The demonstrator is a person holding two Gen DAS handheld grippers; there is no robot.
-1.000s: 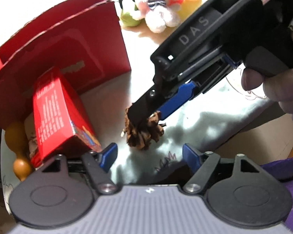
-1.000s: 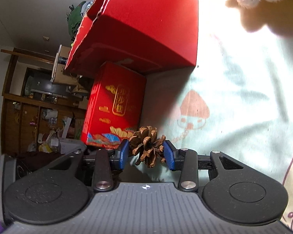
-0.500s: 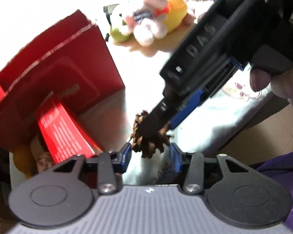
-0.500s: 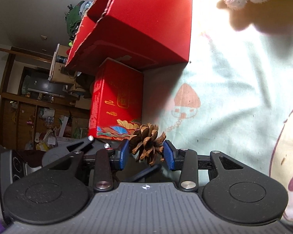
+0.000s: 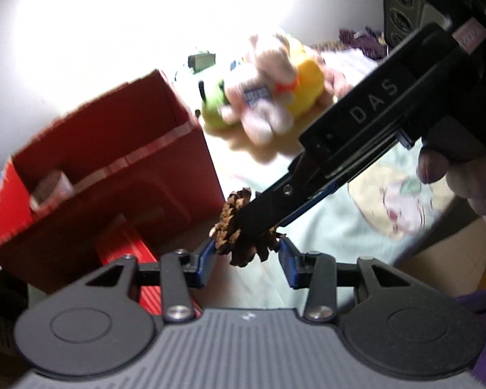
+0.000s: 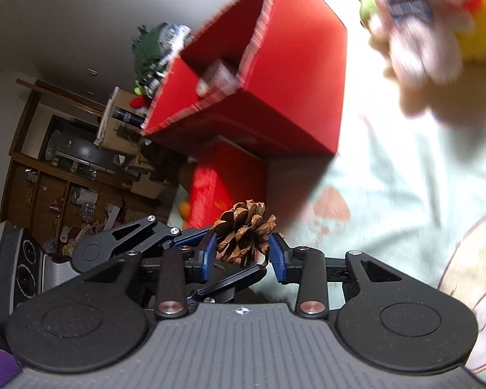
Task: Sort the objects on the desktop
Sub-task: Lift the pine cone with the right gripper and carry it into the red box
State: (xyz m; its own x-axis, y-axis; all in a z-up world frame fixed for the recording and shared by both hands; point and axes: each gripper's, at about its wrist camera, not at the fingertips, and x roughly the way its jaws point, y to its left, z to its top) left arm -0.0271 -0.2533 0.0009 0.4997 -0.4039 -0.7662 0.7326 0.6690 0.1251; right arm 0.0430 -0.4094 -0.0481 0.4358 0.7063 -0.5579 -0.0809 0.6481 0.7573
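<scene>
Pinecone (image 6: pixel 244 234) clamped in right hand-held gripper (image 6: pixel 243 256), near red box (image 6: pixel 275 74) edge.

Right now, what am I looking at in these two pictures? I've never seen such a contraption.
There is no robot here: a person holds a hand-worked claw in each hand, with a camera on each looking along its fingers. One picture comes from the left claw, the other from the right claw. The right claw grips a pinecone, and the left claw's pads sit at the cone's sides too. Below is a pale printed cloth with an open red box, a smaller red box and blurred plush toys.
</scene>
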